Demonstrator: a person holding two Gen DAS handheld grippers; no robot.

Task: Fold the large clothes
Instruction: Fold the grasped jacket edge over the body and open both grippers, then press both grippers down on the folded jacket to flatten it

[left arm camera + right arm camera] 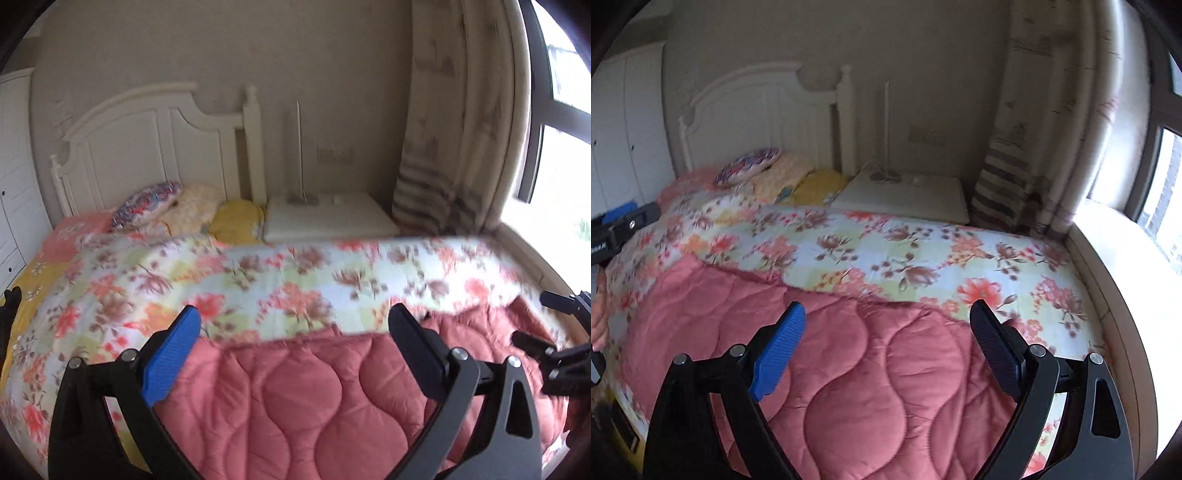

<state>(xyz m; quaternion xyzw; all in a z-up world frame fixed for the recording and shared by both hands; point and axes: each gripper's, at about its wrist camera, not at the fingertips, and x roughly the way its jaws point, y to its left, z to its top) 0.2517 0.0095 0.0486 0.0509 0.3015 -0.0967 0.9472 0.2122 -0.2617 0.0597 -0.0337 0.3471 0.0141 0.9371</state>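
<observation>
Grippers, left [295, 328] and right [888, 326], gape above quilt [868, 369].

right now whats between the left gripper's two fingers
Nothing is held: the left gripper stands open above the pink quilted side of the quilt, seen in the left wrist view.

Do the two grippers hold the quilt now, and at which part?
Nothing is held. The left gripper and right gripper are both open above the quilt.
</observation>
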